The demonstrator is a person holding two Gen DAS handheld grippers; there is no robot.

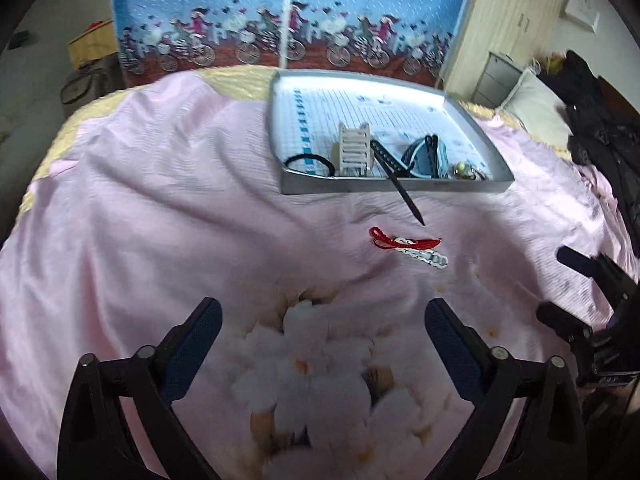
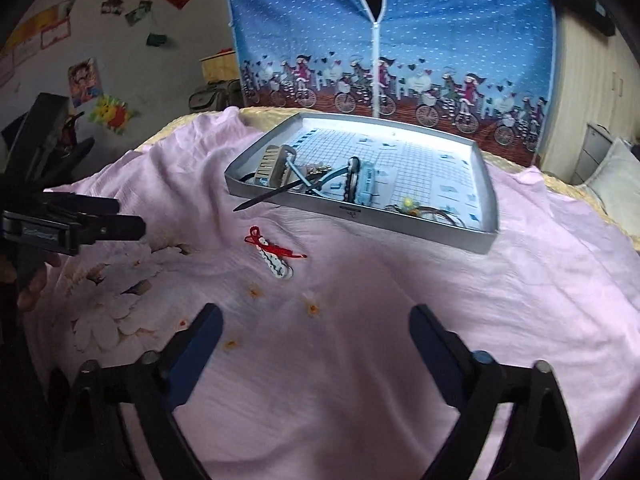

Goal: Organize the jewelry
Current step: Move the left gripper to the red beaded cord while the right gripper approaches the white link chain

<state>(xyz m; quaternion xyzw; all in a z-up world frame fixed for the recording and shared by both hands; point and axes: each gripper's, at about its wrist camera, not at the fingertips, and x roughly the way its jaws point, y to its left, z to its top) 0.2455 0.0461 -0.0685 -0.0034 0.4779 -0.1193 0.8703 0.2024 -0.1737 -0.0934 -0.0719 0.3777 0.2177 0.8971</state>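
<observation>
A red cord bracelet point(image 1: 394, 241) point(image 2: 276, 245) lies on the pink sheet across a white beaded hair clip point(image 1: 426, 258) point(image 2: 278, 266). Behind them sits a grey tray point(image 1: 360, 189) point(image 2: 486, 196) holding a beige claw clip point(image 1: 354, 151) point(image 2: 274, 168), a black hair tie point(image 1: 310, 164), blue clips point(image 1: 430, 156) point(image 2: 362, 184) and small trinkets point(image 2: 410, 204). A black comb's pointed tail point(image 1: 408, 196) point(image 2: 260, 199) sticks out over the tray's front wall. My left gripper point(image 1: 324, 340) and right gripper point(image 2: 316, 338) are both open and empty, short of the bracelet.
The pink sheet with a white flower print point(image 1: 320, 364) covers a bed. A blue fabric wardrobe with bicycle figures point(image 1: 288, 12) point(image 2: 392, 40) stands behind it. A pillow point(image 1: 536, 100) and dark clothes point(image 1: 604, 128) lie at the right.
</observation>
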